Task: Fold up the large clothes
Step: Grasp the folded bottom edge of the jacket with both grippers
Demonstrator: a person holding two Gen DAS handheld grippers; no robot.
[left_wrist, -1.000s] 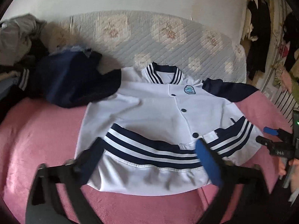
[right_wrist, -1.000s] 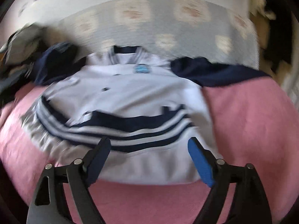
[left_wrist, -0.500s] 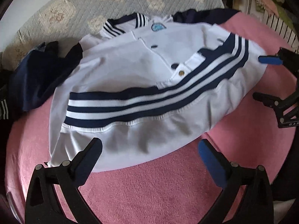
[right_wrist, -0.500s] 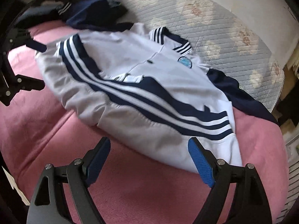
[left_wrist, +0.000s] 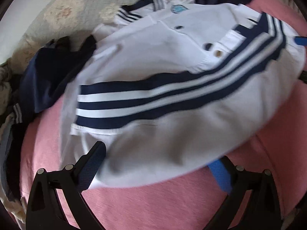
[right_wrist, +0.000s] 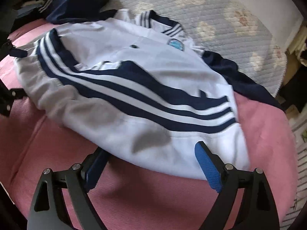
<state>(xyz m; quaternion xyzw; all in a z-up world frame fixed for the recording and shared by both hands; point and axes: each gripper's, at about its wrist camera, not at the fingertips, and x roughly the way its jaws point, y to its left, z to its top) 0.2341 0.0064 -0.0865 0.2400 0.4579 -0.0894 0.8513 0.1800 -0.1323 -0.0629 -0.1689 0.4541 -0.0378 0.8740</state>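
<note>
Left view: snap on white jacket (left_wrist: 153, 61), right view: dark sleeve (right_wrist: 247, 80), both hand-held grippers (left_wrist: 157, 164) (right_wrist: 151, 159) released

Jacket (left_wrist: 145, 63) hem blurred, possibly over tool pad.

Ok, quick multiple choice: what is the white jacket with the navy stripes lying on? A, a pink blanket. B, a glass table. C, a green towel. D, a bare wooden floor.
A: the white jacket is spread flat on a pink blanket, which shows all around its hem in both wrist views, with a quilted floral cover behind its collar.
</note>
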